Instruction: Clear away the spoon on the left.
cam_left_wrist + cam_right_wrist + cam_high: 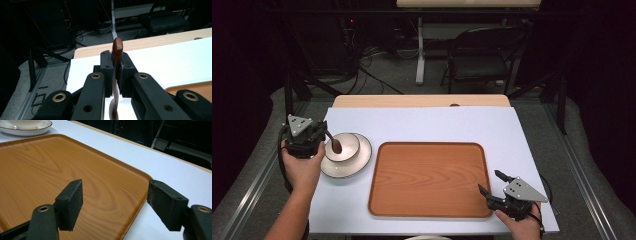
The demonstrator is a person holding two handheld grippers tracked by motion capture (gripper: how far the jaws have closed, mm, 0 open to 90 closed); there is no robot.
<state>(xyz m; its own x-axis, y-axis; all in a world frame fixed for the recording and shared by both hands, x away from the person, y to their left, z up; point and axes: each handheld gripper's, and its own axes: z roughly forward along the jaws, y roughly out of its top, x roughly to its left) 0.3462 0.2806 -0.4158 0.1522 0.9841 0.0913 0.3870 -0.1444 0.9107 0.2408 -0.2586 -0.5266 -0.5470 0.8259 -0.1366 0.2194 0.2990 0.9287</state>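
Already the spoon (117,53) is clamped in the left gripper (314,134), its bowl end angled right and down over the bowl (343,146). The right gripper (113,203) is held wide open, empty, at the tray's (50,162) near right corner.

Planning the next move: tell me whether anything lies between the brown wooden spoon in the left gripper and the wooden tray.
Nothing visible does. The left gripper holds the brown wooden spoon over the white bowl; the rectangular wooden tray lies bare beside it.

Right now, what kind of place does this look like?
Probably a lab or recording workspace, not a dining room: black curtains surround the table, loose cables cross the floor, and a folding chair stands behind.
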